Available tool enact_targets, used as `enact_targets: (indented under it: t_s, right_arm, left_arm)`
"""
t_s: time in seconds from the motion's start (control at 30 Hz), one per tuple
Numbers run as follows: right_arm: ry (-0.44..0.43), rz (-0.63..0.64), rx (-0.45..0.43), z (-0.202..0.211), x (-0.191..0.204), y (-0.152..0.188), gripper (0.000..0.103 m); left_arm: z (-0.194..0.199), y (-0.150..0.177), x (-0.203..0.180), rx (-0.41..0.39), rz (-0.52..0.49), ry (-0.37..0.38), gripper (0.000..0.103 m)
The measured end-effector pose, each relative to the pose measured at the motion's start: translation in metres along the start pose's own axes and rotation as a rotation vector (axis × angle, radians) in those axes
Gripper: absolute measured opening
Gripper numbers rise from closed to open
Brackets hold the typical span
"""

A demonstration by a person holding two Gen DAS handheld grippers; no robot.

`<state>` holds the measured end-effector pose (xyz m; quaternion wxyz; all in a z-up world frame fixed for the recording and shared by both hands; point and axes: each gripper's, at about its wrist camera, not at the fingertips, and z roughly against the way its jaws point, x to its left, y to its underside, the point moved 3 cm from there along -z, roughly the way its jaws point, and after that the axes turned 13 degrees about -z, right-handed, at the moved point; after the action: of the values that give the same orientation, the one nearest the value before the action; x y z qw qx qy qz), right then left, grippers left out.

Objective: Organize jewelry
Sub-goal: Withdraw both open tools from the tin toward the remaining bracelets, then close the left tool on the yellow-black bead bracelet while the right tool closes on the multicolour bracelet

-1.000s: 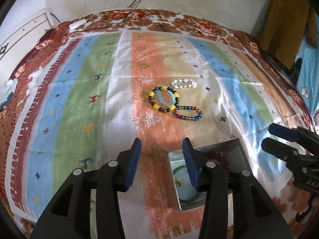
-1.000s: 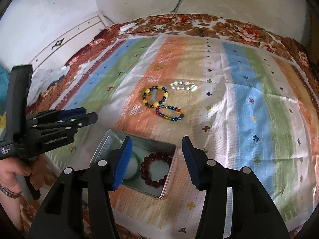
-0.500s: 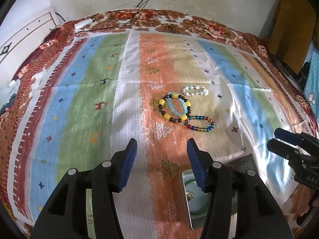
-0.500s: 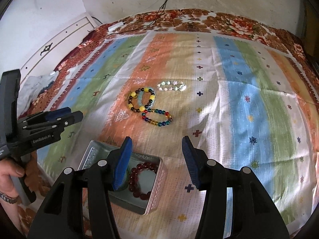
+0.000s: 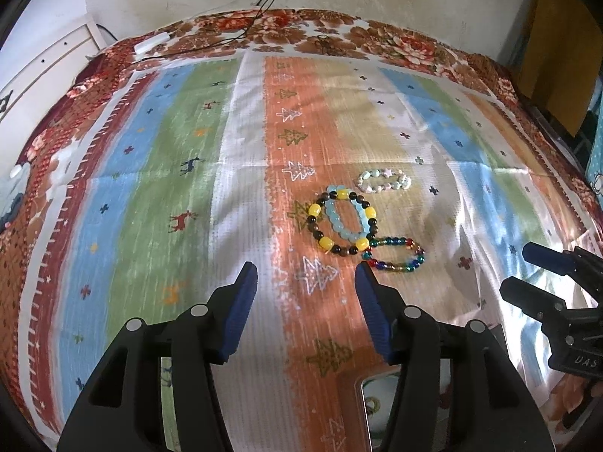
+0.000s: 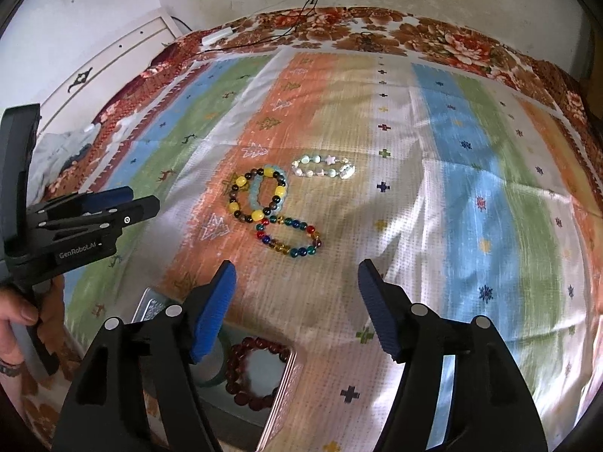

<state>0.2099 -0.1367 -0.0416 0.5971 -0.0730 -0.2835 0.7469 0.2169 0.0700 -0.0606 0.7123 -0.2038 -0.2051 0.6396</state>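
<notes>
The right tongs (image 6: 296, 303), empty and opening, should be lowered astride the multicoloured glass-bead bracelet (image 6: 289, 236); the left tongs (image 5: 306, 293) are held half-wide, empty.

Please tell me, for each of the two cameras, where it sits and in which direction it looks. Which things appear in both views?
Left wrist: sits on the left gripper, looks forward and down over the striped cloth at the loose bracelets; its own open jaws show, and the right gripper at the right edge.
Right wrist: sits on the right gripper, jaws opening and empty, same direction; the left gripper and a hand show at the left.
Shared: yellow-and-black bracelet, multicolour bracelet, pale bracelet, tin.
</notes>
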Motion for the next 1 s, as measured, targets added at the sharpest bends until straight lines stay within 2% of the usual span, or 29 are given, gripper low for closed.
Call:
enact_targets:
  t_s: [0.07, 0.33, 0.73, 1.0]
  right_arm:
    - [0.008, 0.002, 0.002, -0.004, -0.001, -0.004, 0.067]
    - [0.005, 0.011, 0.048, -0.024, -0.001, -0.017, 0.067]
    - [0.0, -0.091, 0.124, -0.063, -0.023, -0.029, 0.067]
    - [0.006, -0.103, 0.154, -0.085, -0.021, -0.03, 0.067]
  left_arm:
    - [-0.007, -0.004, 0.003, 0.009, 0.009, 0.009, 0.057]
    - [-0.036, -0.014, 0.009, 0.058, 0.021, 0.024, 0.057]
    - [-0.074, -0.029, 0.016, 0.104, 0.041, 0.051, 0.056]
    - [-0.09, -0.034, 0.012, 0.129, 0.025, 0.063, 0.055]
